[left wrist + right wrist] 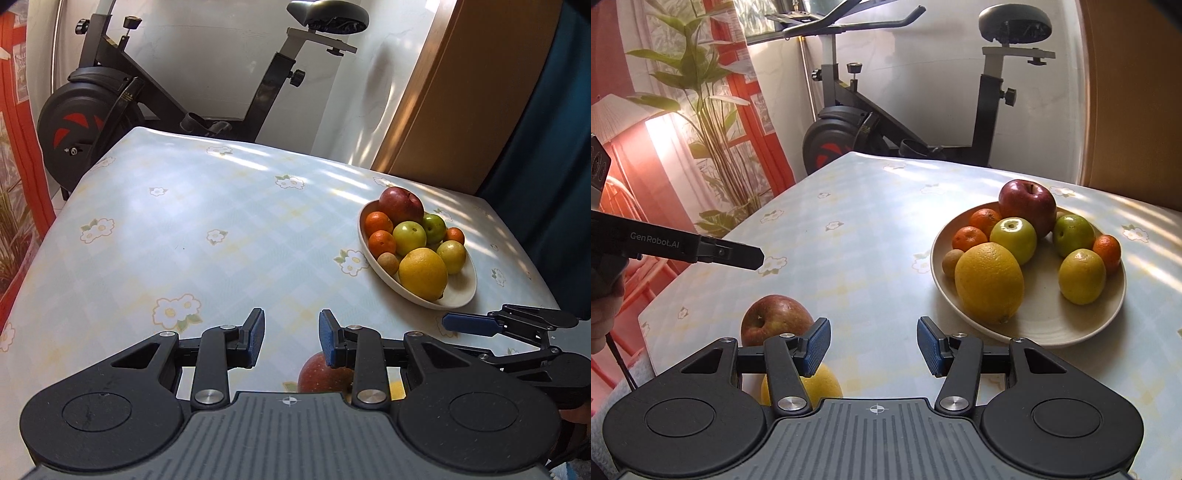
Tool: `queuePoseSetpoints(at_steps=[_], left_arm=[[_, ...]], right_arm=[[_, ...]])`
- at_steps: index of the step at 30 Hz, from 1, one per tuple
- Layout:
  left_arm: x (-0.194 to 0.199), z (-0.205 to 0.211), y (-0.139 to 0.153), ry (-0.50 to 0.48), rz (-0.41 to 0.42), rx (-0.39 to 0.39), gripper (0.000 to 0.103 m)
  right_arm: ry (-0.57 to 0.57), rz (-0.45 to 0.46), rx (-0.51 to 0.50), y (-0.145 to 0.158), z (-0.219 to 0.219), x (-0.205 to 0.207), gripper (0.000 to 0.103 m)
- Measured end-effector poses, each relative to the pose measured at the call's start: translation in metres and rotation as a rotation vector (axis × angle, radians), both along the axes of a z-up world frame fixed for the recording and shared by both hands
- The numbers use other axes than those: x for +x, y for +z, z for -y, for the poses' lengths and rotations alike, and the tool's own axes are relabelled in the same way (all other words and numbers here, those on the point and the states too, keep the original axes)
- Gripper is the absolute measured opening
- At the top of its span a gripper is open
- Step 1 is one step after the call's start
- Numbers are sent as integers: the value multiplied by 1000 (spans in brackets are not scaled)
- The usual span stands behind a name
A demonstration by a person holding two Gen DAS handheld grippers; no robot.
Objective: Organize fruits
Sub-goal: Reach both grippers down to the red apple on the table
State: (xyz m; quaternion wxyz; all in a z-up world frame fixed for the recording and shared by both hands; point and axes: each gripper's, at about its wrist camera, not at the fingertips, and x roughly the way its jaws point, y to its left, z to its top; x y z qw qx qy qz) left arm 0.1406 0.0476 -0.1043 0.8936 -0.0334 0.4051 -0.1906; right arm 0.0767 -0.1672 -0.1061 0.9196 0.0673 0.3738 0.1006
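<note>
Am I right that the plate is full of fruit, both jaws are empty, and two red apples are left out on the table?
Not quite. Only one red apple is out on the table; the other loose fruit is a yellow one beside it, as the right wrist view shows. The plate does hold fruit, and both jaws are empty.

text: "GenRobot.AI" | colour: pale grey letters | on: side of the black plastic left gripper [753, 258] body, seen from the right wrist | other print: gold marks on the black exercise bike frame [127, 98], too small to read
</note>
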Motion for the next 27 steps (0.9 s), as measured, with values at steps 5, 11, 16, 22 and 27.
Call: queuePoseSetpoints(at_steps=[5, 11, 16, 22, 27], left_arm=[[-2, -10, -4, 2, -9, -15, 34], [-3, -13, -7, -14, -19, -36, 34], [-4, -14, -12, -27, -29, -43, 34], [-5, -20, -19, -32, -58, -89, 34], [-5, -25, -24, -63, -76, -125, 34]], right_arm=[[34, -6, -23, 3, -15, 2, 49], [62, -11, -38, 7, -28, 5, 50], [94, -20, -55, 7, -42, 7, 53], [140, -26, -77, 9, -56, 9, 55], [165, -36, -81, 6, -63, 10, 55]])
